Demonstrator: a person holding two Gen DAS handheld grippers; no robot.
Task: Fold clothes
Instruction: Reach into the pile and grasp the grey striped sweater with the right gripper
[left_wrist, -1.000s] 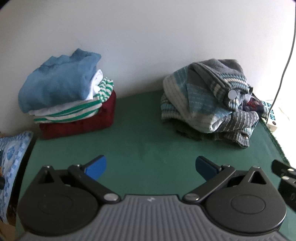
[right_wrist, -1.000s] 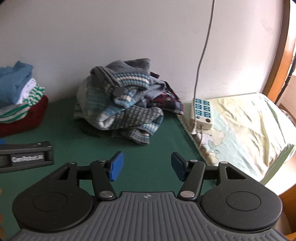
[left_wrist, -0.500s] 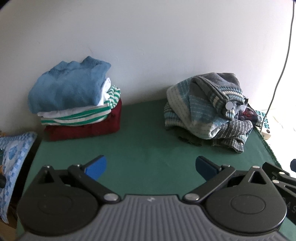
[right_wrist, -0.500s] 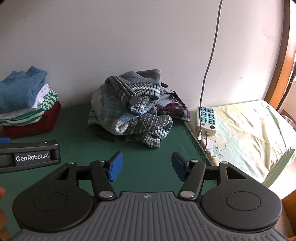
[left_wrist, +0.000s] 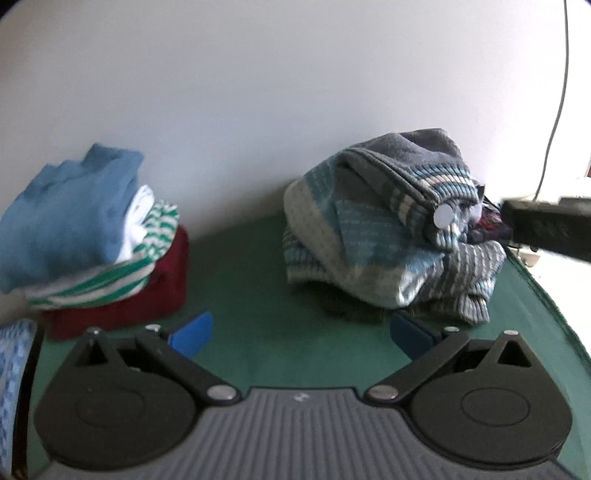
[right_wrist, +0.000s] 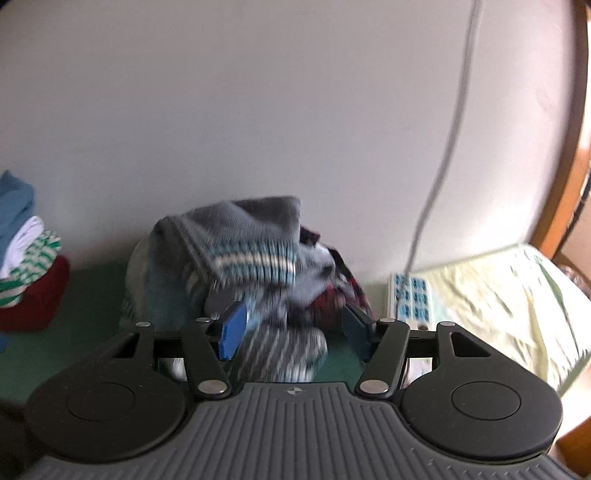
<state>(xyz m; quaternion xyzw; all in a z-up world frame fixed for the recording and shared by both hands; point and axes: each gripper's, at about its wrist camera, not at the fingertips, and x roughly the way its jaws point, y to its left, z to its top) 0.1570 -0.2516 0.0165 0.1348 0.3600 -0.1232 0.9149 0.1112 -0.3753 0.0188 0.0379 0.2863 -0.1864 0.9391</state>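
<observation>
Left wrist view: left tongs spread wide over the green desk, blue fingertips pinching nothing. Ahead and to the right of these tongs, against the white wall, a crumpled heap of clothes with a grey and blue striped sweater on top; not yet folded. Ahead and to the left, well apart from the heap, a folded stack: blue piece on top, then white, then green-and-white striped, dark red at the bottom. At the right edge of the view, a black bar of the other tool, blurred, just beside the heap.

Right wrist view: right tongs also spread, much closer to the heap of clothes, striped fabric visible between the two fingertips; touching or not, cannot tell because of blur. To the right of these tongs, a white power strip with a grey cable going up the wall, and beside it a pale yellow bed cover. Far to the left, the folded stack.
</observation>
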